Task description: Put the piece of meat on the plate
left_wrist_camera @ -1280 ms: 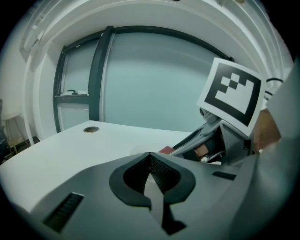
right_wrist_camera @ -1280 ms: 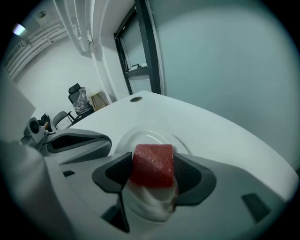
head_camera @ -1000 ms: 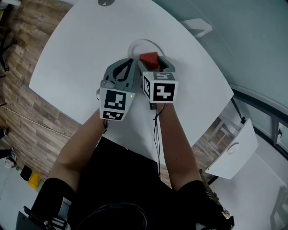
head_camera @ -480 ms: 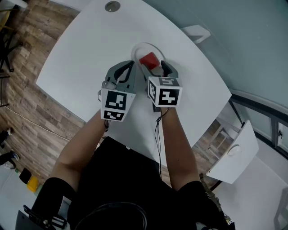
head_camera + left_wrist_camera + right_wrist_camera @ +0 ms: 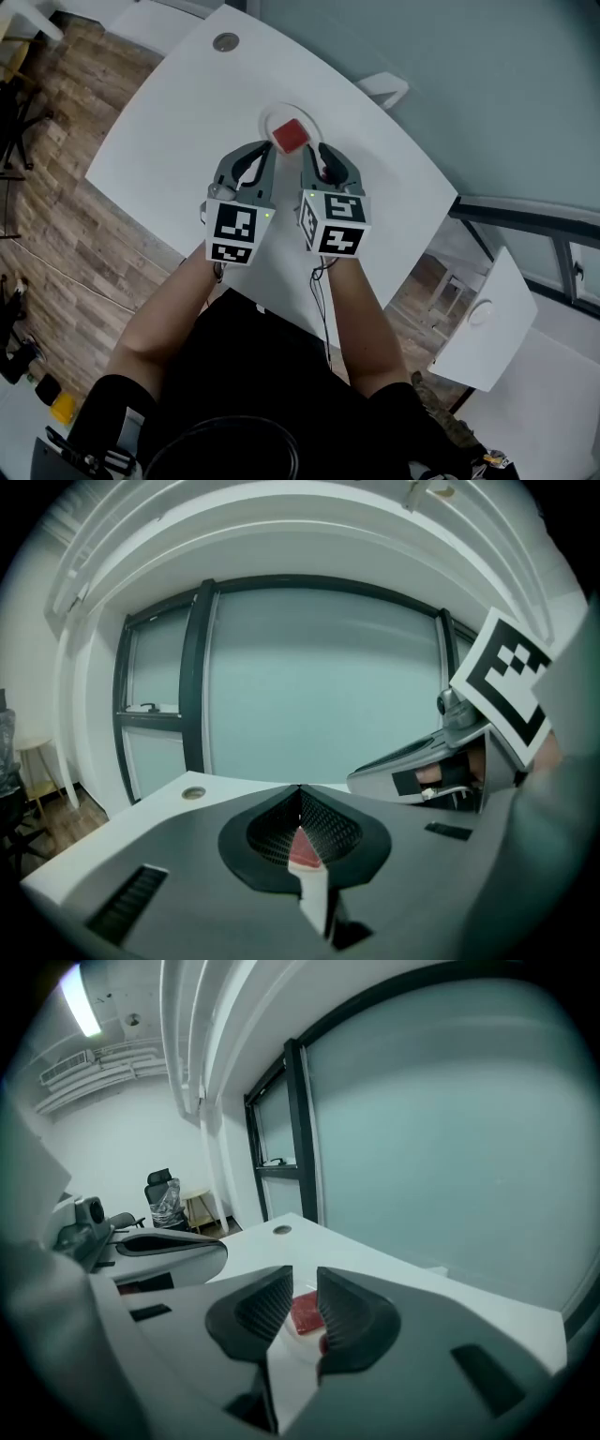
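Resting on plate (image 5: 269,122) near far edge of desk (image 5: 169,122), piece of meat (image 5: 290,136) lay free; placement judged done. Left gripper (image 5: 300,799) closed, empty; right gripper (image 5: 305,1283) closing on nothing. Next: keep clear.

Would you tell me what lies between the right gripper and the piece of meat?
Nothing: the right gripper is closing empty; its view shows only bare plate before the meat.
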Demonstrator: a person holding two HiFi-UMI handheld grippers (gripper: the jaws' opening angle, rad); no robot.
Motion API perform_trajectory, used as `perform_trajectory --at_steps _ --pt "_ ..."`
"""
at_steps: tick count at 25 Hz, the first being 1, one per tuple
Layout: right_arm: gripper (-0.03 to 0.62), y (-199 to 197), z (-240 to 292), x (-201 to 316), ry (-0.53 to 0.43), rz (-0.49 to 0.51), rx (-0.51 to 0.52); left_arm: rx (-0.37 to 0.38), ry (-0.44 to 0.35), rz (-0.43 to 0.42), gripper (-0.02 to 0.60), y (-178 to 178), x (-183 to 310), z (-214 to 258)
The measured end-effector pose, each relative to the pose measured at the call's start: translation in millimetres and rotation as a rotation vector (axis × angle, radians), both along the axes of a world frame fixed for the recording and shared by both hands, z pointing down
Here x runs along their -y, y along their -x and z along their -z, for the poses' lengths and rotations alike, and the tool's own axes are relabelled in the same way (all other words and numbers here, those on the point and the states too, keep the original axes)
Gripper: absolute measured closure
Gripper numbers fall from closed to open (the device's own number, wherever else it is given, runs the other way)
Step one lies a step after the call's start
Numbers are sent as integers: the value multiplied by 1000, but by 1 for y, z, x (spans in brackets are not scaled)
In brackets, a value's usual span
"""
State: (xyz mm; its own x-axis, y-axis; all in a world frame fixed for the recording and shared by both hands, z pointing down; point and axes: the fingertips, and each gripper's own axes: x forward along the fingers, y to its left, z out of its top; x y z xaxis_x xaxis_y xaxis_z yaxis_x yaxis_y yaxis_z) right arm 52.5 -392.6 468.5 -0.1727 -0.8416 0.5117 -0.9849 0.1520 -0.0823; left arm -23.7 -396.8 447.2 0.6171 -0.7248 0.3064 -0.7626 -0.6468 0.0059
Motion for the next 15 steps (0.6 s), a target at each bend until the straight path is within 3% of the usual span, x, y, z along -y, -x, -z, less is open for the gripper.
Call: perform_trajectory --at_steps 4,15 --pt "586 -6 39 -25 -91 -21 10 -7 -73 -12 578 -12 -24 39" --pt "591 -7 133 -114 -345 62 25 -52 -183 6 578 -30 -112 108"
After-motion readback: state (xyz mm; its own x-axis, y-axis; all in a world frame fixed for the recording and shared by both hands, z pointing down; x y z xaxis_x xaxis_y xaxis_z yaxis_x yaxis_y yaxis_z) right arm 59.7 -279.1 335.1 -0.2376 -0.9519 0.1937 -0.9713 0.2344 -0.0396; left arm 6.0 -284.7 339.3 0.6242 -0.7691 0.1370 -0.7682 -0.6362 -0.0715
